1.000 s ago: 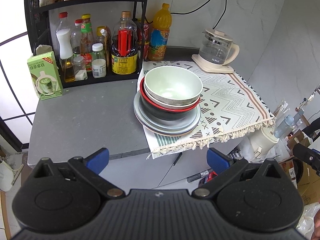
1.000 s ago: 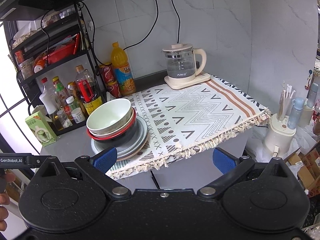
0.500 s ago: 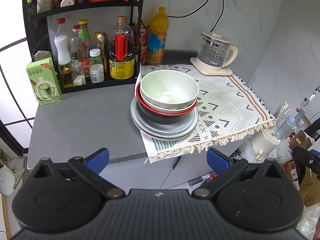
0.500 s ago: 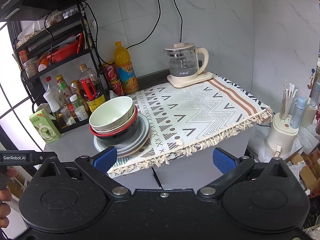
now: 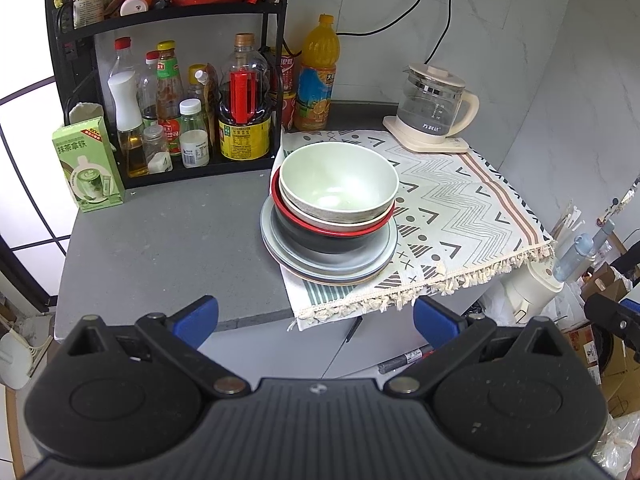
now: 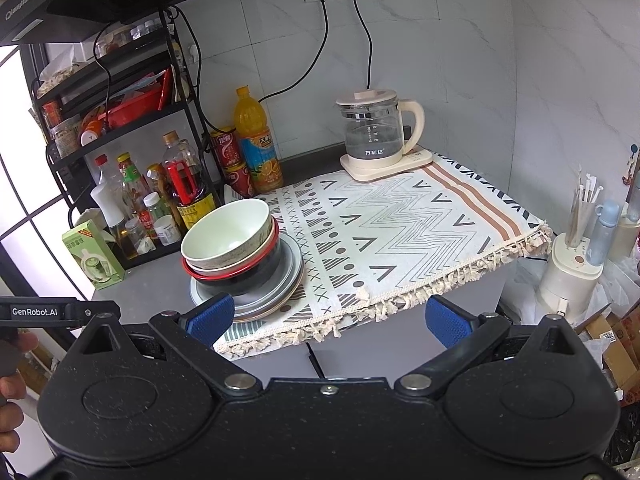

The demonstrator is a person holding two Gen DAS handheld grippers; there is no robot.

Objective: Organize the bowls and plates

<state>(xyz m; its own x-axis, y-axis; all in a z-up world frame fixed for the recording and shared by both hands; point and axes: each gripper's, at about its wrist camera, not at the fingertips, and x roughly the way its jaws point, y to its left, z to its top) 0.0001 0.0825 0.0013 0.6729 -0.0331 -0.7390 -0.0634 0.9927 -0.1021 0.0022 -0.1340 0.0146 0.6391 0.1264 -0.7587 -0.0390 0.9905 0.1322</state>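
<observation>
While both tools hang short of the bench edge, entries run near to far:

1. Left tool point(image 5: 316, 316), 6 o'clock in its own view: blue pads spread wide, nothing between them
2. Right tool point(image 6: 330, 314), 6 o'clock in its view: pads likewise apart and empty
3. Bench point(image 5: 160, 240), grey top, patterned cloth point(image 5: 460, 216) draped over its right part
4. Stack of plates and bowls at 12 o'clock from the left tool, straddling the cloth's left edge: grey plates point(image 5: 332, 264) at the bottom, black bowl with red rim point(image 5: 320, 236) on them, a pale bowl nested in that, green bowl point(image 5: 340, 180) on top, tilted and empty
5. Rack of bottles point(image 5: 180, 112) at 11 o'clock; orange drink bottle point(image 5: 318, 76) behind the stack
6. Glass kettle point(image 5: 434, 100), 1 o'clock, holding nothing that I can make out

Judgement: such a stack fits crockery already gathered or crockery awaiting sorting. Any grasp should take a rim squarely, since the top bowl sits crooked
</observation>
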